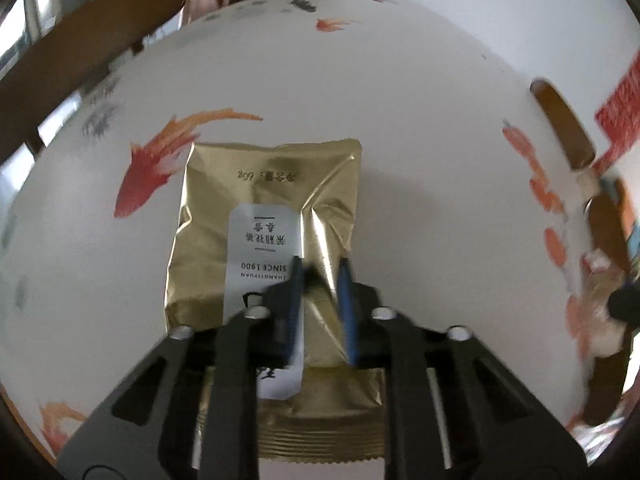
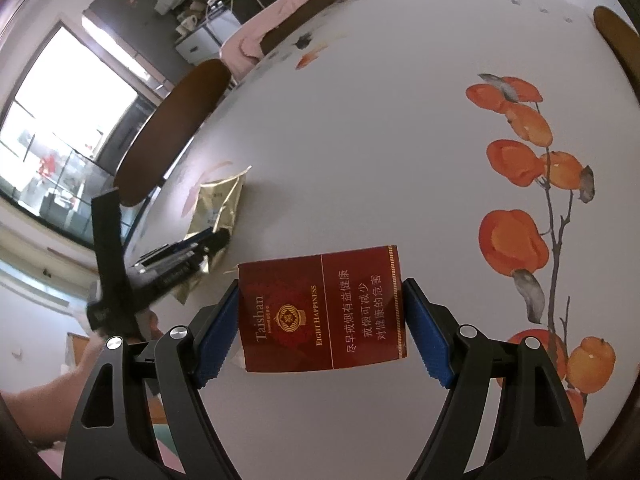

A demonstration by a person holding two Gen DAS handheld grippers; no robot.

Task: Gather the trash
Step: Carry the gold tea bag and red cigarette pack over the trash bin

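Observation:
A gold foil tea packet (image 1: pixel 264 216) with a white label lies on the white table. My left gripper (image 1: pixel 320 276) is shut on a pinched fold of the packet, its blue pads (image 1: pixel 346 300) close together. The packet (image 2: pixel 218 204) and the left gripper (image 2: pixel 188 256) also show in the right wrist view, at the left. My right gripper (image 2: pixel 322 312) is shut on a dark red Taishan cigarette pack (image 2: pixel 320 308), held by its two sides just above the table.
The round white table (image 2: pixel 360 140) is painted with orange persimmons (image 2: pixel 516 160) and red fish (image 1: pixel 160 160). Brown wooden chair backs (image 2: pixel 172 128) stand around its edge, one draped with a pink cloth (image 2: pixel 272 36). A window is at the left.

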